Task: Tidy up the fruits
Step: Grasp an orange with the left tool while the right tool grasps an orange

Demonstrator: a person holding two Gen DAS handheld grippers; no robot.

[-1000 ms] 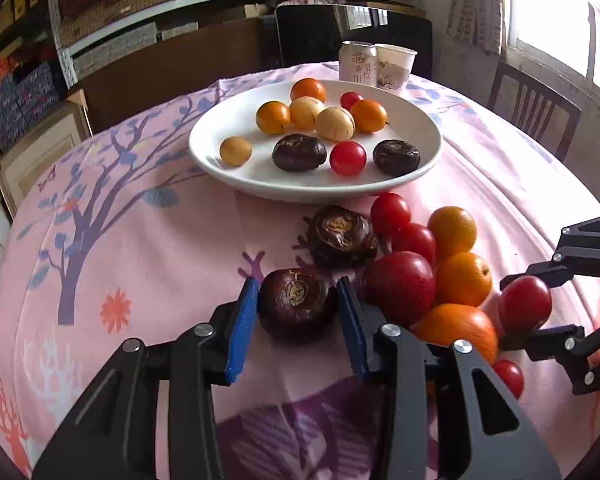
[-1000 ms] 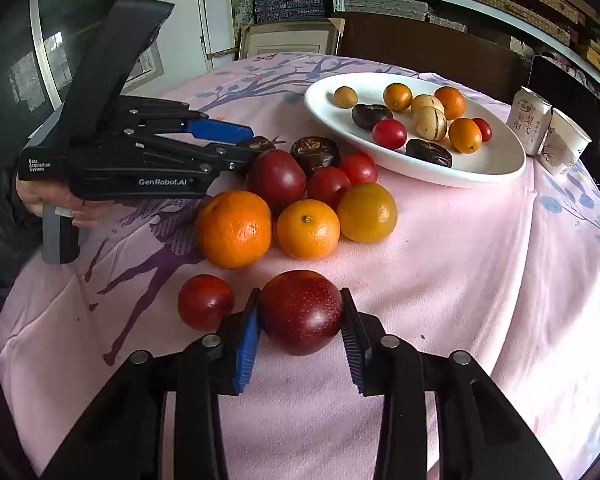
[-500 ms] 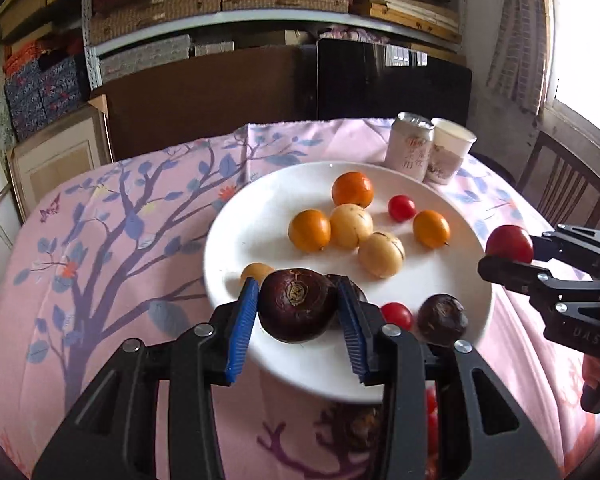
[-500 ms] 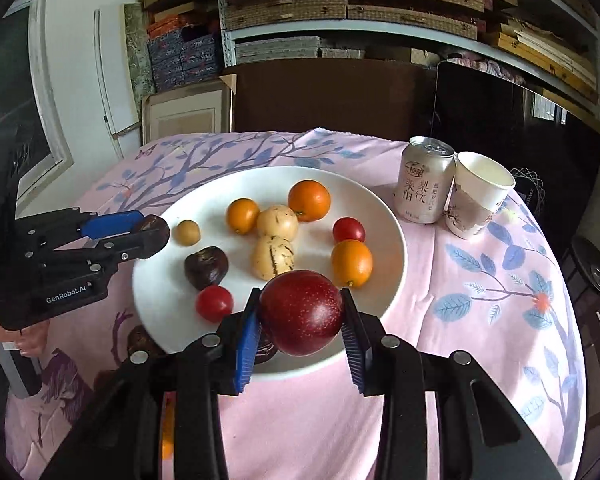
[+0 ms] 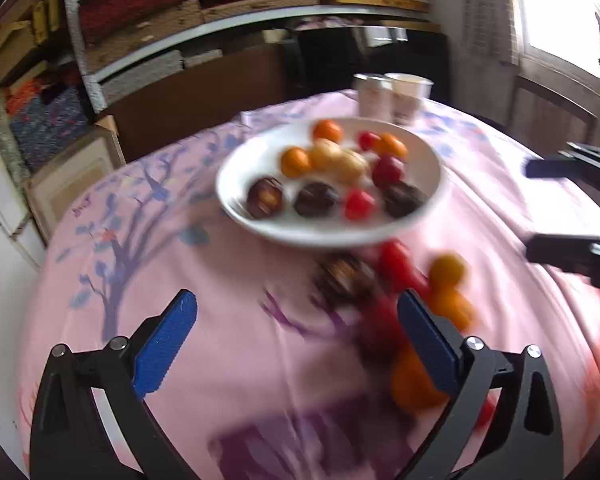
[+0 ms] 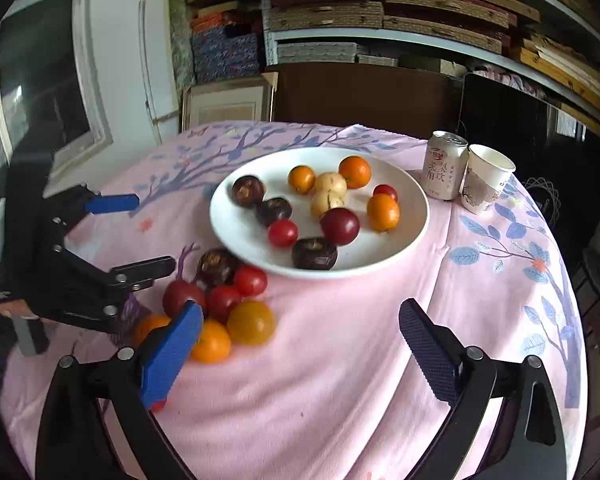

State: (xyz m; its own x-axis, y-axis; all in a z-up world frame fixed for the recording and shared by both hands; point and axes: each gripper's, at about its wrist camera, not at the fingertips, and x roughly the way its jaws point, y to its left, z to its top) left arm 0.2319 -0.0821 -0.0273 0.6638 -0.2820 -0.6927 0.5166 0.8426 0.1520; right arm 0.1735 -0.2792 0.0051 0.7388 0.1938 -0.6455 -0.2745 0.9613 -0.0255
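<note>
Both grippers are seen with their jaws spread wide and nothing held between them. The left gripper [image 5: 296, 316] fills the bottom of the left wrist view, its blue pads apart over the pink tablecloth [image 5: 220, 320]; that view is blurred, so small detail cannot be made out there. The right gripper [image 6: 300, 328] occupies the bottom of the right wrist view, likewise empty.

A white plate [image 6: 412, 236] is set at the centre of the right wrist view. On it are seen a dark red plum [image 6: 339, 226] right of centre, three dark brown fruits, two small red tomatoes, three oranges and two pale yellow fruits. One dark brown fruit [image 6: 248, 191] lies at the plate's upper left, near the rim.

A loose pile of fruit [image 6: 228, 304] remains on the cloth at lower left of the plate, just beside its rim: a dark brown one, several red ones and several oranges, touching one another. The blue pad of the right gripper overlaps the pile's lower left in the frame.

The left gripper is also visible at the left edge of the right wrist view, near the pile. A drink can [image 6: 444, 170] and a paper cup [image 6: 486, 184] stand side by side at the upper right, just beyond the plate.
</note>
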